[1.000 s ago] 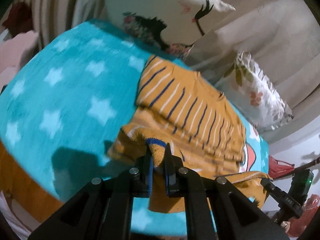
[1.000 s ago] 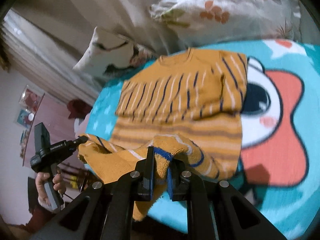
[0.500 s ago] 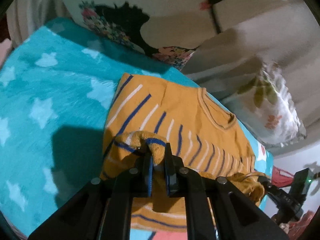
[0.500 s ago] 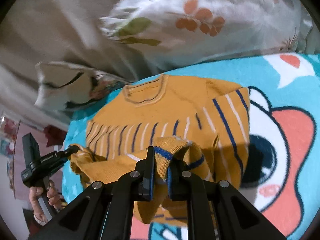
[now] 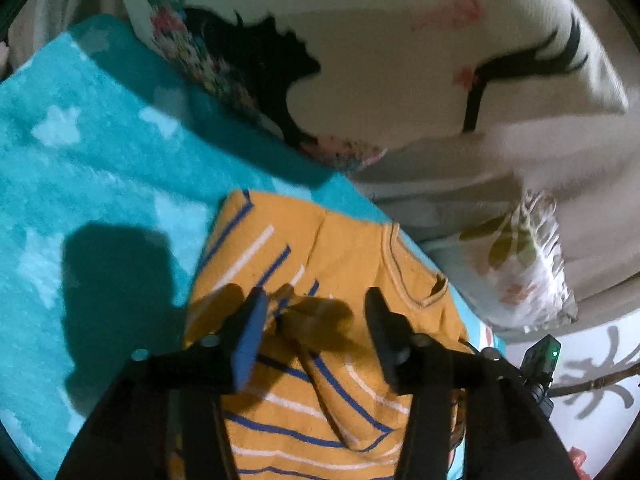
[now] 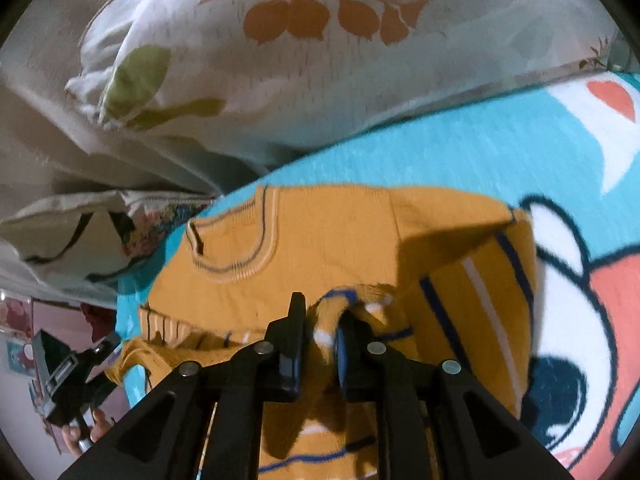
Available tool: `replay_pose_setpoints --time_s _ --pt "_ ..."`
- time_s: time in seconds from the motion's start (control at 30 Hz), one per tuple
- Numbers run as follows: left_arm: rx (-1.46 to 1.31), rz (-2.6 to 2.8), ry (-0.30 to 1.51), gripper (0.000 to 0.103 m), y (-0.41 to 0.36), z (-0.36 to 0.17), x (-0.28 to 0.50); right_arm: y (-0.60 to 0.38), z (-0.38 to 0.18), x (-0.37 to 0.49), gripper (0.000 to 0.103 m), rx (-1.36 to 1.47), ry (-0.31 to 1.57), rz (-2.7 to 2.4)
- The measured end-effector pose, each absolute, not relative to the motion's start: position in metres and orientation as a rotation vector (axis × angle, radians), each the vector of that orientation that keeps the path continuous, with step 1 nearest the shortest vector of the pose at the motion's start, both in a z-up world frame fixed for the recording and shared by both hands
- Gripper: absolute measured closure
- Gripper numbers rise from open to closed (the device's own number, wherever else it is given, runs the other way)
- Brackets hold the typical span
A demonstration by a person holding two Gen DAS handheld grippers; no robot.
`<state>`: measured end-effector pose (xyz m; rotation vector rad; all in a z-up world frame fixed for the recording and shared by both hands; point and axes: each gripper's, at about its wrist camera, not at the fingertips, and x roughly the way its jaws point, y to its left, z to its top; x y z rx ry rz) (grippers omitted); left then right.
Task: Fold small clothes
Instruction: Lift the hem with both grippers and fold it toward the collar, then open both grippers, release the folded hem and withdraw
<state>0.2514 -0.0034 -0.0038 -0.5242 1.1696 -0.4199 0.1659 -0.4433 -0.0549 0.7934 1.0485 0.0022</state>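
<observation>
A mustard sweater [image 5: 352,248] with blue and white stripes lies on a turquoise blanket [image 5: 100,152], its lower half folded up toward the neckline [image 6: 232,256]. My left gripper [image 5: 314,296] hovers over the folded hem. Its jaws are opening and stand wide apart. The hem lies loose between them, untouched by the pads. My right gripper [image 6: 318,312] is low over the other side of the sweater [image 6: 340,232]. A bunch of striped hem is still pinched between its jaws, which are starting to open.
A cream pillow with a dark print [image 5: 400,60] and a leaf-print pillow [image 6: 320,60] lie just beyond the sweater's collar. The blanket [image 6: 440,148] carries a cartoon figure on the right. A hand holding the left gripper's handle [image 6: 68,368] shows at the lower left.
Both grippers carried the hem forward and down toward the collar, folding the sweater over itself. The left jaws have spread and released the hem. The right jaws still hold cloth.
</observation>
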Motion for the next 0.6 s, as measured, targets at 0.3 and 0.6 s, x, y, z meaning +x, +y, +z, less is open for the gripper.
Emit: replay_pose_setpoints --time_s 0.3,0.6 --pt "-0.295 -0.436 1.121 0.048 -0.028 0.021 0.229 -0.460 -0.003 0.158 0.055 0.757 0.888 -0.024" --pt "-0.029 -0.410 1.126 0.045 -0.075 -0.008 0.239 -0.414 -0.009 0.143 0.061 0.476 0.983 0.059"
